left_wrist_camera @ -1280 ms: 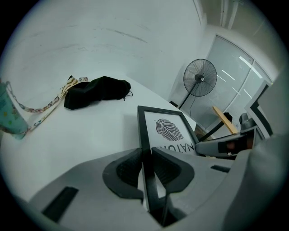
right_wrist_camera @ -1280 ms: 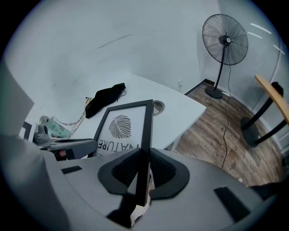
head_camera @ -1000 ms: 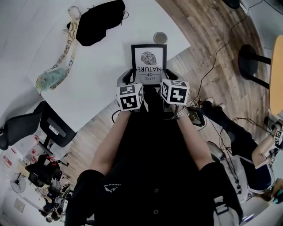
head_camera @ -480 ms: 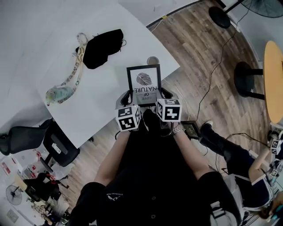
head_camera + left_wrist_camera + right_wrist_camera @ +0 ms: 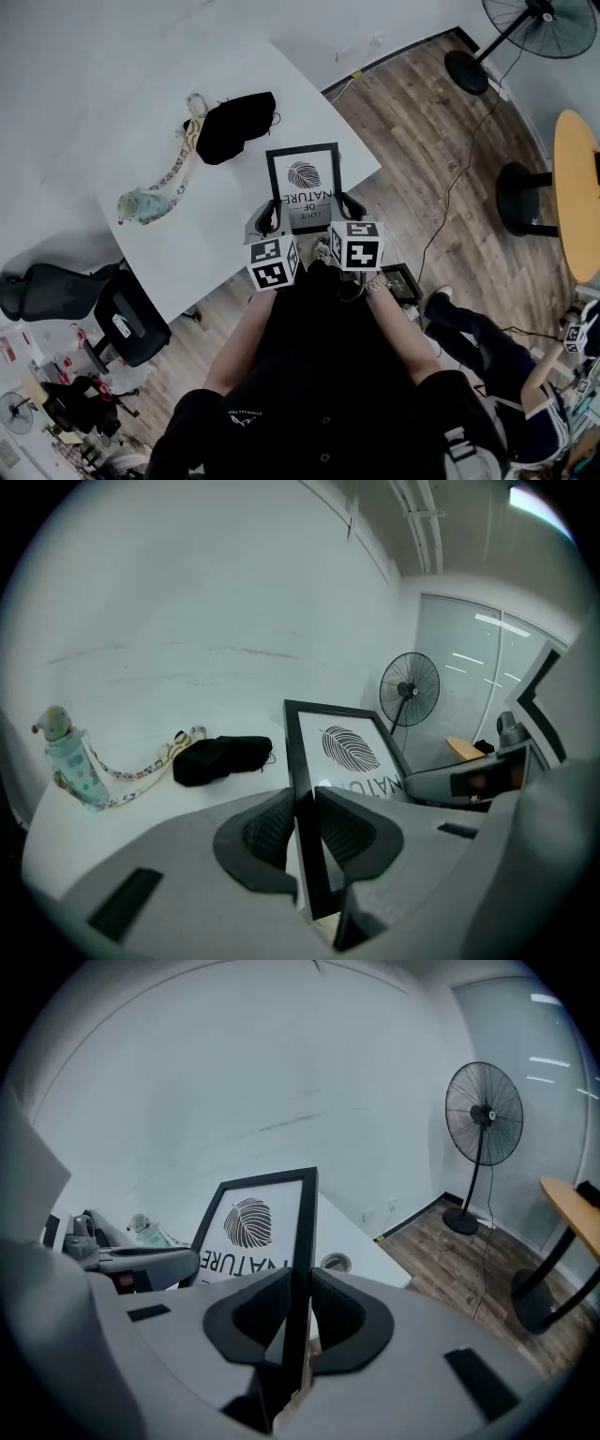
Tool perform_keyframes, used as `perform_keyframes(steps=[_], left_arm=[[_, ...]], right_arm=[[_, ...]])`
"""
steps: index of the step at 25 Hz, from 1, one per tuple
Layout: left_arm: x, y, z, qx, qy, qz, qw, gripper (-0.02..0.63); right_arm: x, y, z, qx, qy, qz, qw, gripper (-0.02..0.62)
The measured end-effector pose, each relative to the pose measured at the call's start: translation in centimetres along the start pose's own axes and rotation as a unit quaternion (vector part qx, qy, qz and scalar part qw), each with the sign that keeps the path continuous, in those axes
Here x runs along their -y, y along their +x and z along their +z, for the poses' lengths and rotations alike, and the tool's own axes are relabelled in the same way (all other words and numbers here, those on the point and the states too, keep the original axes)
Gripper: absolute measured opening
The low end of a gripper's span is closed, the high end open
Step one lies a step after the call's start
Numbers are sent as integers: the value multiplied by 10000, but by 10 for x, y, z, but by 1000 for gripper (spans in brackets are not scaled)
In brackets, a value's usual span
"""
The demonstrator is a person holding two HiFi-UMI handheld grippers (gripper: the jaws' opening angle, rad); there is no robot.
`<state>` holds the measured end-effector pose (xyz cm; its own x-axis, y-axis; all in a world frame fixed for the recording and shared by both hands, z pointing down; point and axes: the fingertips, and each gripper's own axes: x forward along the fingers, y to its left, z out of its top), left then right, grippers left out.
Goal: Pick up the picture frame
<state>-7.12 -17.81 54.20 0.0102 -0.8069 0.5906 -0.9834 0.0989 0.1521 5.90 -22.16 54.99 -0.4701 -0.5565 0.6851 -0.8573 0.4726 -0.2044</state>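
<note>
Facing upward — picture frame (image 5: 303, 186), long axis pointing away from person

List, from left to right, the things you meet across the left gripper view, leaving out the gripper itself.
pale green bottle → black pouch → picture frame → standing fan

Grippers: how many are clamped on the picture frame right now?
2. The left gripper is shut on the left edge of the picture frame, and the right gripper is shut on its right edge. Both grip near the bottom corners, and neither is hidden.
</note>
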Motion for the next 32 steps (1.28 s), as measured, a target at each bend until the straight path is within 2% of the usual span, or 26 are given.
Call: perform_keyframes(steps=[8,13,22,32], left_arm=[[3,-28,53,735,220,45,9970,75],[7,-45,95,1274,392,4,9911,75],[16,-87,175,2311,826,103,9694,75],[27,-114,230,2980,978,59,9495,75]], right_arm=[[-14,-32,50,783,-277,48,9965,67],[-22,-54,88,1362,-490,-29,9895,67],[-38,-98,159,2287,-655,3,9713,67],[-45,-136,211,2973,-836,-62,9511,67]])
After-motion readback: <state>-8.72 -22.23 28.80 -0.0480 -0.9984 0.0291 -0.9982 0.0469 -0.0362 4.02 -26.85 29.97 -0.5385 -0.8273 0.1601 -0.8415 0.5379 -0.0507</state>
